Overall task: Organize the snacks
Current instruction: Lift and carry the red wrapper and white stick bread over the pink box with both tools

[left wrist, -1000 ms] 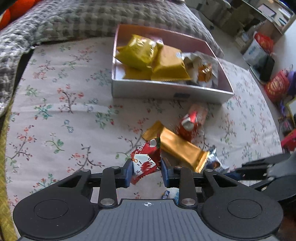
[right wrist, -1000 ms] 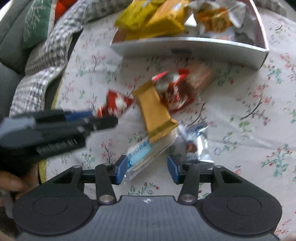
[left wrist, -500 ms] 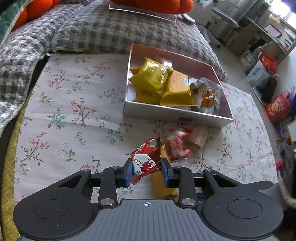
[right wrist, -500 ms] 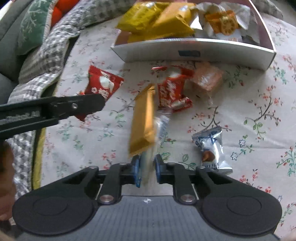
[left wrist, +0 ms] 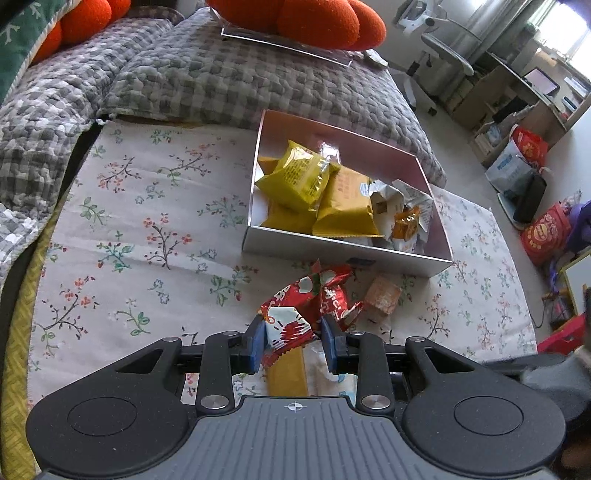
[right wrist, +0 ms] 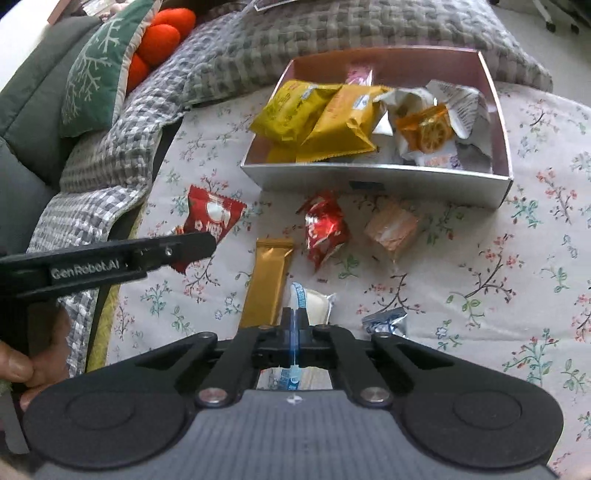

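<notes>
My left gripper (left wrist: 291, 341) is shut on a red and white snack packet (left wrist: 286, 326) and holds it above the floral cloth. In the right wrist view the same gripper (right wrist: 199, 243) comes in from the left with that packet (right wrist: 212, 218). My right gripper (right wrist: 294, 319) is shut on the thin edge of a white and blue packet (right wrist: 314, 301). Beside it, a gold bar (right wrist: 267, 284) lies on the cloth. The open silver box (left wrist: 343, 254) (right wrist: 369, 177) beyond holds yellow packets (left wrist: 295, 181) and white and orange ones (right wrist: 428, 129).
Loose on the cloth in front of the box are a red foil packet (right wrist: 325, 229), an orange wrapped cube (right wrist: 393, 229) and a blue-silver packet (right wrist: 386, 321). A grey checked blanket (left wrist: 221, 77) with orange cushions (left wrist: 314, 22) lies behind. A person's hand (right wrist: 22, 369) is at the left edge.
The right gripper shut on the white and blue packet and rose with it; the gold bar tipped up, then lay back on the cloth. The left gripper rose, still gripping the red packet.
</notes>
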Demonstrator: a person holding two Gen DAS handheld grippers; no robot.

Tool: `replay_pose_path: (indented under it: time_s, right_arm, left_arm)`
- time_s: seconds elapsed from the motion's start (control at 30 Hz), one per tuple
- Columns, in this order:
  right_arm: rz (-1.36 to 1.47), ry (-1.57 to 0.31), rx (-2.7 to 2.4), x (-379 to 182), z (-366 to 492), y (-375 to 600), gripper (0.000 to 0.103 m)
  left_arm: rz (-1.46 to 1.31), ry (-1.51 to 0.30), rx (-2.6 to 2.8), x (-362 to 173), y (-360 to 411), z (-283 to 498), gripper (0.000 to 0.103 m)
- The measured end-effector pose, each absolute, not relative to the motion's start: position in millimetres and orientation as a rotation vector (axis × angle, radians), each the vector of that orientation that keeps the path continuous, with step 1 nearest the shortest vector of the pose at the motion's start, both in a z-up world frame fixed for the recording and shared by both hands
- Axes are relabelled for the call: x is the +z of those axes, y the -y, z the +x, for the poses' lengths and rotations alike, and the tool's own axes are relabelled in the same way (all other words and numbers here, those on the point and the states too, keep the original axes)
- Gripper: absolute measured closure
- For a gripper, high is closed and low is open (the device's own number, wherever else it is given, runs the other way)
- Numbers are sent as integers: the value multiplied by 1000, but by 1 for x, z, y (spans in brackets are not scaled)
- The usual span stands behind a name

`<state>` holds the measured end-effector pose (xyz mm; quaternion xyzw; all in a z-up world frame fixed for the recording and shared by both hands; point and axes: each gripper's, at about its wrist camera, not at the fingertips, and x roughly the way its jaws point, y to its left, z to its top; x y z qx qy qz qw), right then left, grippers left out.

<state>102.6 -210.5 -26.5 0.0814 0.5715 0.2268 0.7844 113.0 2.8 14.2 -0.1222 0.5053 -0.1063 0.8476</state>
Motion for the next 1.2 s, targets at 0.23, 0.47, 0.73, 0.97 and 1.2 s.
replay_pose_path:
  time_s: [0.23,0.47,0.73,0.97,1.2]
  right_arm:
    - [101,-1321,484,-61,100,185,52]
    - [77,-1309,447,-78,101,173,64]
    - [67,-1276,454,-65,98,169,86]
    - [91,-1247,439,-51,104,183,87]
    - [152,-1163,427,-26,112,202,87]
  left_arm:
    - [-246,-1066,-209,12,-2,113,74]
    - [-239,-1064,-195,12,-6,113,74]
    - [-245,-1052,-199,15,-7,113,74]
    - [-251,-1039,-198,17,-8,113,74]
    - [-262,-989,-202,25,-2,117,74]
